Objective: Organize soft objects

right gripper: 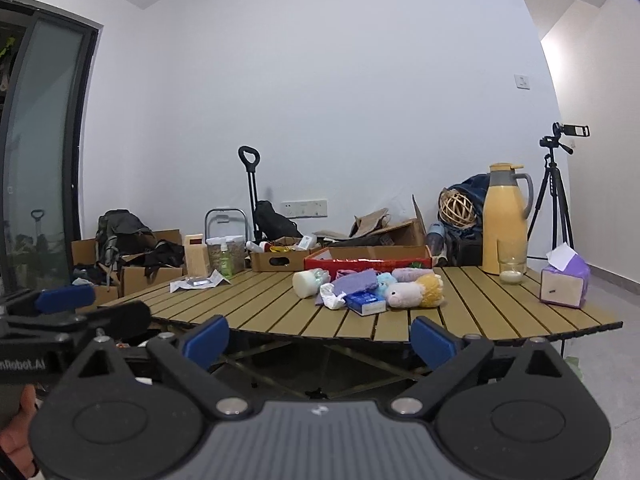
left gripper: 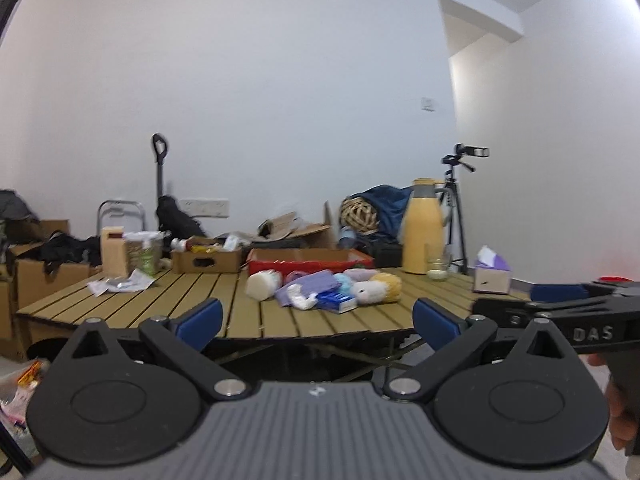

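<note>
A pile of soft objects lies mid-table: a white and yellow plush toy point(left gripper: 374, 290) point(right gripper: 412, 292), a purple cloth point(left gripper: 310, 283) point(right gripper: 356, 282), a white sock point(left gripper: 302, 300) point(right gripper: 332, 299), a white roll point(left gripper: 262, 283) point(right gripper: 306, 282) and a blue pack point(left gripper: 336, 300) point(right gripper: 366, 303). A red box point(left gripper: 304, 260) point(right gripper: 368, 259) stands just behind them. My left gripper point(left gripper: 318, 318) is open and empty, short of the table's front edge. My right gripper point(right gripper: 320, 338) is open and empty, also short of the edge.
The slatted wooden table point(left gripper: 200, 300) point(right gripper: 260, 300) also bears a yellow jug point(left gripper: 424, 226) point(right gripper: 506, 220), a glass point(right gripper: 512, 266), a purple tissue box point(left gripper: 492, 274) point(right gripper: 564, 282), a cardboard tray point(left gripper: 206, 258) point(right gripper: 280, 258) and plastic wrappers point(left gripper: 120, 282). Boxes, bags and a tripod point(right gripper: 554, 200) stand behind.
</note>
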`<state>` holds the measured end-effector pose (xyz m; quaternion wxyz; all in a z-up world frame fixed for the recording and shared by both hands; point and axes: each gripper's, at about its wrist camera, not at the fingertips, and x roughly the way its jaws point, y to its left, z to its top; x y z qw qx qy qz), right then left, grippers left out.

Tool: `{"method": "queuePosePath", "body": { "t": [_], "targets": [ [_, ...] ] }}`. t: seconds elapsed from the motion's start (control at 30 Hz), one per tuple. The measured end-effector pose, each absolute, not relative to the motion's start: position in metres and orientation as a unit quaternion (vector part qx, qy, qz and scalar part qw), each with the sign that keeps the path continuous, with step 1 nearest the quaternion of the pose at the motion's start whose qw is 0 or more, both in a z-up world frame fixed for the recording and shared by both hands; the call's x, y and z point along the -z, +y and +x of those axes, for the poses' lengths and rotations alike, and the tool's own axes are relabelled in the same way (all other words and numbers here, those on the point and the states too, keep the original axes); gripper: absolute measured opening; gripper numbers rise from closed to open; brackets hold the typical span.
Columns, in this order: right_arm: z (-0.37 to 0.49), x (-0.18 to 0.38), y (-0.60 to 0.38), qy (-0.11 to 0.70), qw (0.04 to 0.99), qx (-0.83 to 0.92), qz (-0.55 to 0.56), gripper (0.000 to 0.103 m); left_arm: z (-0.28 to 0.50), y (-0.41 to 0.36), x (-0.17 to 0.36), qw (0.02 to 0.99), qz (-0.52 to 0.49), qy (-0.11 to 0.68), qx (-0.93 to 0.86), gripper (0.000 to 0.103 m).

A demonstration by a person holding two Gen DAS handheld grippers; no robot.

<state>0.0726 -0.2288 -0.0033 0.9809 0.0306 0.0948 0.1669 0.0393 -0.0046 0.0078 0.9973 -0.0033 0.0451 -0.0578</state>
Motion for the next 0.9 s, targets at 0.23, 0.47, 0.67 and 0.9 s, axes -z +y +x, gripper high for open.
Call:
{"method": "queuePosePath", "body": {
  "t": [0.23, 0.47, 0.67, 0.9],
  "targets": [
    [0.081, 0.006, -0.231, 0.101, 0.981, -0.163, 0.033, 0.098, 0.053, 0.002, -0.008, 0.997, -0.014, 0.061, 0.046, 0.103],
    [0.095, 0.008, -0.229, 0.103, 0.981, -0.162, 0.030, 0.098, 0.063, 0.004, -0.008, 0.997, -0.017, 0.066, 0.045, 0.103],
    [0.113, 0.008, -0.227, 0.105, 0.981, -0.160, 0.028, 0.098, 0.080, 0.007, -0.011, 0.997, -0.016, 0.071, 0.042, 0.103],
    [0.151, 0.012, -0.228, 0.118, 0.981, -0.153, 0.032, 0.098, 0.117, 0.009, -0.010, 0.995, -0.023, 0.087, 0.052, 0.103]
  ]
}}
